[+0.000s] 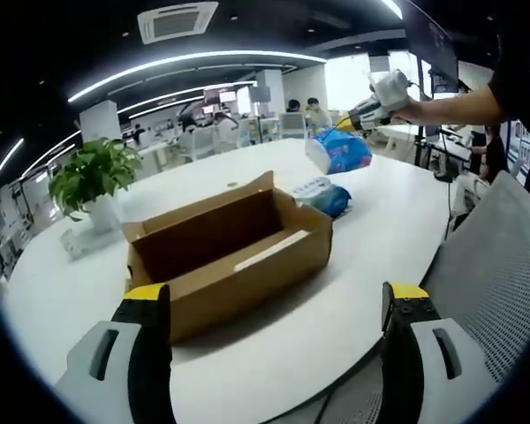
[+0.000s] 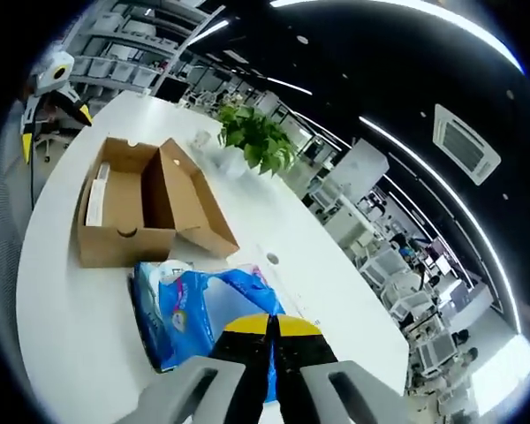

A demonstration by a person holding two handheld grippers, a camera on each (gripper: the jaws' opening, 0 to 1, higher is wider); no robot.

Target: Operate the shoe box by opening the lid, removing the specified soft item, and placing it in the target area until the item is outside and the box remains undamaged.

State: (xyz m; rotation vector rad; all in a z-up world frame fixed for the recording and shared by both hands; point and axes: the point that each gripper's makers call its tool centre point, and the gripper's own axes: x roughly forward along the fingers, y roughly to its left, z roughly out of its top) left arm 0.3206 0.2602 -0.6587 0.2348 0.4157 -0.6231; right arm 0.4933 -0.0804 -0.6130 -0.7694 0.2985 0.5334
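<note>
The brown cardboard shoe box (image 1: 230, 247) lies on the white table (image 1: 353, 291) with its lid folded back, and its inside looks empty apart from a pale strip. My left gripper (image 1: 274, 322) hangs over the table's near edge in front of the box, open, with nothing between the jaws. At the upper right, my right gripper (image 1: 343, 125) holds a soft blue plastic pack (image 1: 340, 152) above the table beyond the box. In the right gripper view, the right gripper (image 2: 272, 340) is shut on that blue pack (image 2: 203, 309), with the box (image 2: 132, 208) farther off.
A second blue-and-white pack (image 1: 322, 196) lies on the table against the box's far right corner. A potted green plant (image 1: 93, 177) stands at the far left of the table. A grey mesh chair back (image 1: 503, 283) is at the right. The left gripper (image 2: 49, 79) shows beyond the box.
</note>
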